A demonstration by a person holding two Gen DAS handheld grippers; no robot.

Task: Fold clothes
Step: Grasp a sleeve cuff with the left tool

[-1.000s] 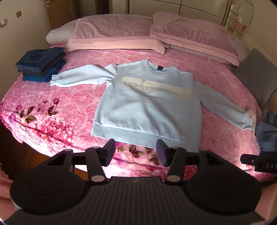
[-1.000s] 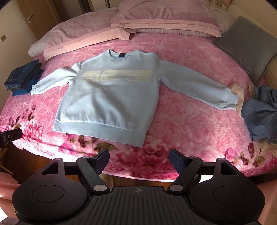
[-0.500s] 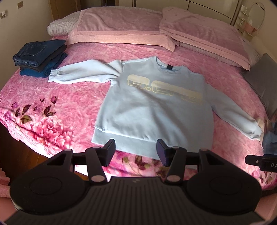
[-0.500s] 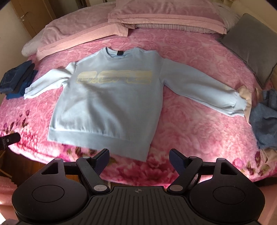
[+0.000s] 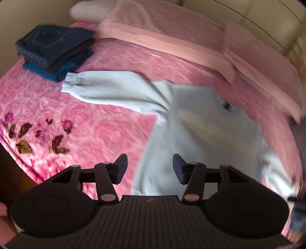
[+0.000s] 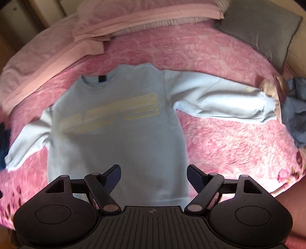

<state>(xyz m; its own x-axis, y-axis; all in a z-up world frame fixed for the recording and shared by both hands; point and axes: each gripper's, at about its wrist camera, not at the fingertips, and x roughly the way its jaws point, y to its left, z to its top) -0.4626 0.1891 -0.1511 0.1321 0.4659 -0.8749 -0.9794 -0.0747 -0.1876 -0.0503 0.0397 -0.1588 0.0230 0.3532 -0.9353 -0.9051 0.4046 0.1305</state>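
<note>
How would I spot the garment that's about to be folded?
Look at the pink floral bedspread. Spread flat across its middle, sleeves out, lies a pale blue sweatshirt. Its yellow chest lettering sets it apart from the folded dark jeans stack beside one cuff.

A light blue sweatshirt [image 6: 122, 134] lies flat, front up, on the pink bedspread [image 6: 220, 145]; pale yellow lettering crosses its chest. Both sleeves stretch outward; its collar points toward the pillows [image 6: 133, 17].
</note>
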